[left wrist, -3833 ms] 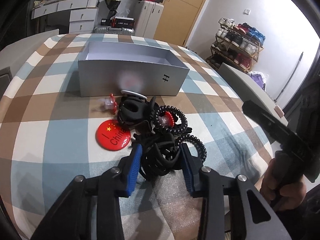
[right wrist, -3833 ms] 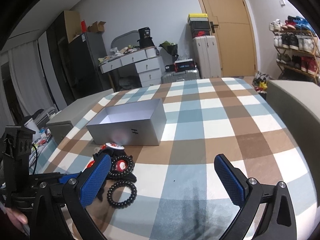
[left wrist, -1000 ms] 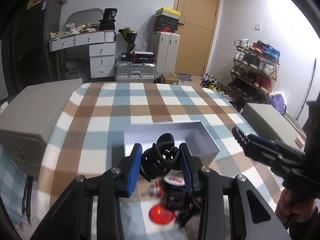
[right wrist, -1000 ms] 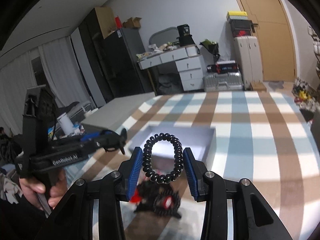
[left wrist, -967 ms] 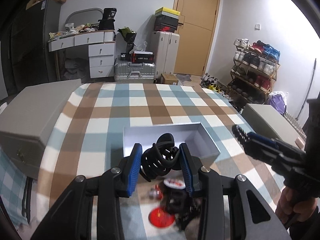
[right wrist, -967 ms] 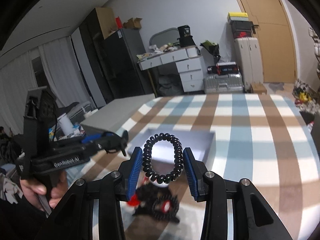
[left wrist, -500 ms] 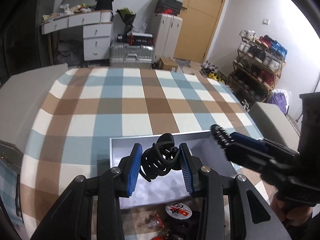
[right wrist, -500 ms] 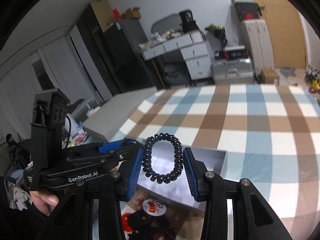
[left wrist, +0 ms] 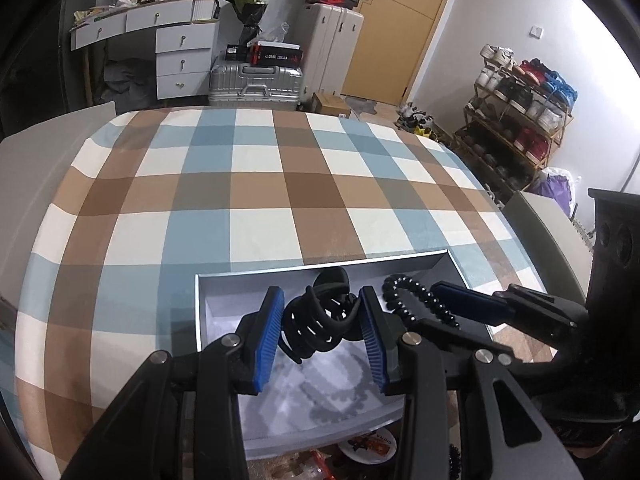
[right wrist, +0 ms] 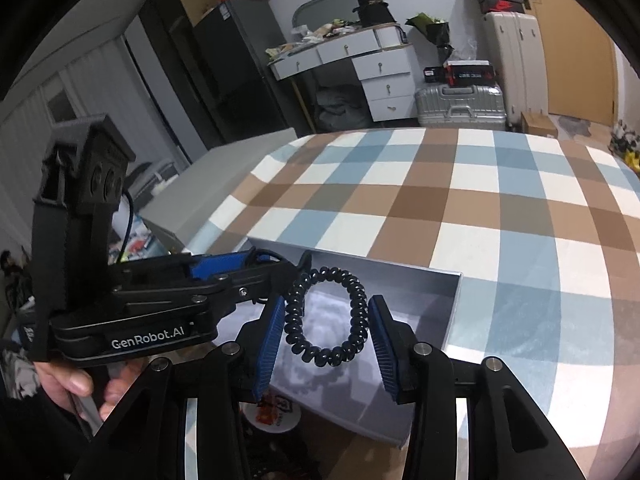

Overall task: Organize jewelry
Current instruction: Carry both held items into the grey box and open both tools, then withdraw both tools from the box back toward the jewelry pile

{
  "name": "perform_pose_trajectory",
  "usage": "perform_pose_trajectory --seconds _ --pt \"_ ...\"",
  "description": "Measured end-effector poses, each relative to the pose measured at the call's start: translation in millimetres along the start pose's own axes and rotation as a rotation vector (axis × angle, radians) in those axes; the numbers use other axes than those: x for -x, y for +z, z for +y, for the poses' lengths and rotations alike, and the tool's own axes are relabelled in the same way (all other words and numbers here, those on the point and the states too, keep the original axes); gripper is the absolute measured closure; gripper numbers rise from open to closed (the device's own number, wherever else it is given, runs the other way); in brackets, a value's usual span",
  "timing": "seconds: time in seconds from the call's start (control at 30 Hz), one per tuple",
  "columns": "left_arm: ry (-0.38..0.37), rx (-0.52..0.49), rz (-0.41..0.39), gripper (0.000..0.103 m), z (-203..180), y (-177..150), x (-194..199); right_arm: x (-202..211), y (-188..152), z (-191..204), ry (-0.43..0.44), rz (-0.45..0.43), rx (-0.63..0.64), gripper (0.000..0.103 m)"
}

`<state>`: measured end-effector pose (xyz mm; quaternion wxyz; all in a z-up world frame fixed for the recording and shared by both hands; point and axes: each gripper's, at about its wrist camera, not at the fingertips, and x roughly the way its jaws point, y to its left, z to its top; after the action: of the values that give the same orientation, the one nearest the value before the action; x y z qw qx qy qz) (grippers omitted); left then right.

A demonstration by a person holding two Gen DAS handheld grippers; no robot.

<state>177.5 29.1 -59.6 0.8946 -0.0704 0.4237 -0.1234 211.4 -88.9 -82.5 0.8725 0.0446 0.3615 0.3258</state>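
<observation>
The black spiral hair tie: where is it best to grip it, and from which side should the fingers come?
Grip the black spiral hair tie across its ring, one pad on each outer side, coming in along the plane of the loop. The right gripper holds it this way above the grey box: the loop hangs upright between the blue pads, squeezed slightly into an oval, so the springy coil likely seats against the ribbed pads.

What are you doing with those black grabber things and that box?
A person is tidying hair accessories into the grey box. The left gripper grips a black claw clip above the open box. The right gripper grips a black spiral hair tie above it too. Neither is dropped yet. More pieces lie on the checked tablecloth.
</observation>
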Motion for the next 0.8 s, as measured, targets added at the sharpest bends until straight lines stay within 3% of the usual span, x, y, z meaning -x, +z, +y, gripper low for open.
perform_pose_trajectory --seconds 0.17,0.27,0.33,0.5,0.6,0.73,0.8 --pt "0.003 0.003 -0.014 0.069 3 2 1 -1 1 -3 0.019 -0.026 -0.007 0.052" --pt "-0.003 0.015 -0.018 0.060 7 4 4 4 2 -5 0.035 -0.059 -0.021 0.034" --pt "-0.005 0.023 -0.029 0.043 9 5 7 10 4 -3 0.029 -0.075 -0.010 0.033" --pt "-0.032 0.033 -0.064 0.039 12 5 20 41 4 3 -0.048 -0.151 -0.018 0.019" --pt "-0.040 0.030 -0.108 0.032 12 2 34 65 1 10 -0.079 -0.209 -0.010 0.010" --pt "-0.010 0.036 -0.169 0.022 10 -5 53 87 -4 23 -0.099 -0.267 0.009 0.005" --pt "0.024 0.028 -0.197 0.022 8 -8 61 94 -8 26 -0.092 -0.283 0.000 0.003"
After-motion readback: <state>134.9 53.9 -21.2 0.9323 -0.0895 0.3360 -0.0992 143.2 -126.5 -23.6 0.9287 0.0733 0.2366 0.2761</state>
